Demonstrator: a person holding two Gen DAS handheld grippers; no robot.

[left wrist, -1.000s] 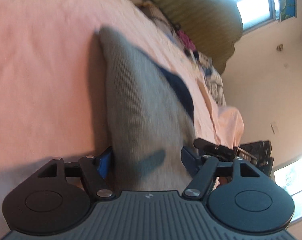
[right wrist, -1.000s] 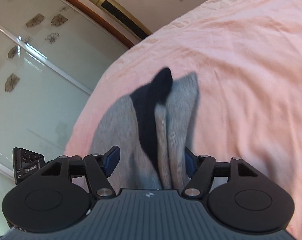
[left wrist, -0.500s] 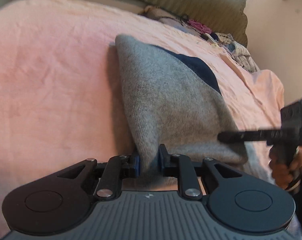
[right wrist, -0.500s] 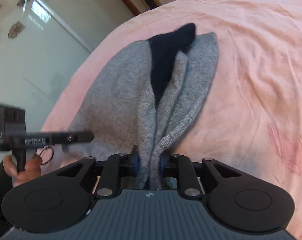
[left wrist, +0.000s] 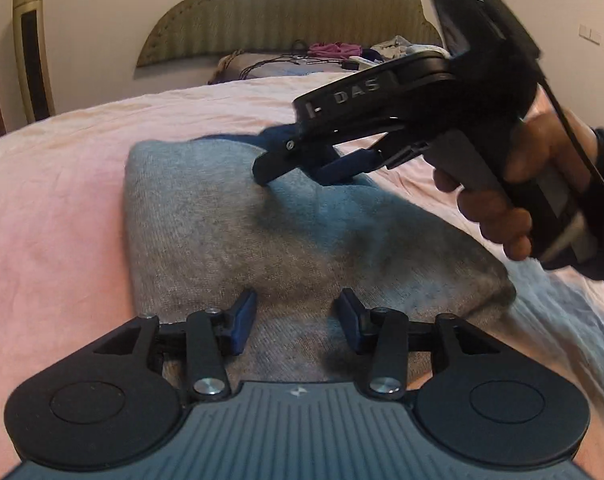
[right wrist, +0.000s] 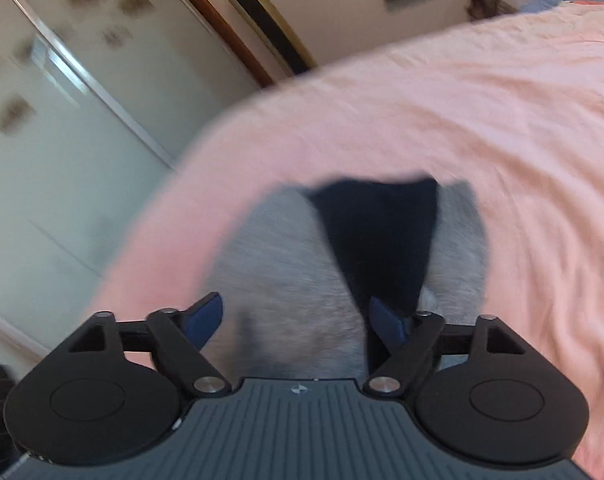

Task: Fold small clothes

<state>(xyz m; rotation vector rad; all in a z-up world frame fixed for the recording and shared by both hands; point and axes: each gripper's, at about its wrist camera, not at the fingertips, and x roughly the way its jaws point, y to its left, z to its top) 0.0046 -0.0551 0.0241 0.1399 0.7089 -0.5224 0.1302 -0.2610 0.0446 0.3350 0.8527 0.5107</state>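
Observation:
A small grey knit garment [left wrist: 205, 220] with a dark navy part [right wrist: 378, 236] lies folded on the pink bedsheet [left wrist: 49, 184]. My left gripper [left wrist: 297, 312] hovers over its near edge, jaws opening, the cloth lying below them and not pinched. My right gripper [right wrist: 297, 316] is also opening above the garment, blue pads clear of the cloth. In the left wrist view the right gripper [left wrist: 314, 164] shows from the side over the garment's far end, held by a hand [left wrist: 498, 208].
A padded headboard [left wrist: 285, 12] and a heap of clothes and cables [left wrist: 326, 54] lie at the far end of the bed. A gold-framed panel [left wrist: 31, 48] stands by the wall. Glass sliding doors [right wrist: 61, 128] are left of the bed edge.
Both grippers were shut on the garment's edge half a second ago; both have let go and opened. The garment now lies flat, and the right gripper has swung over its far end.

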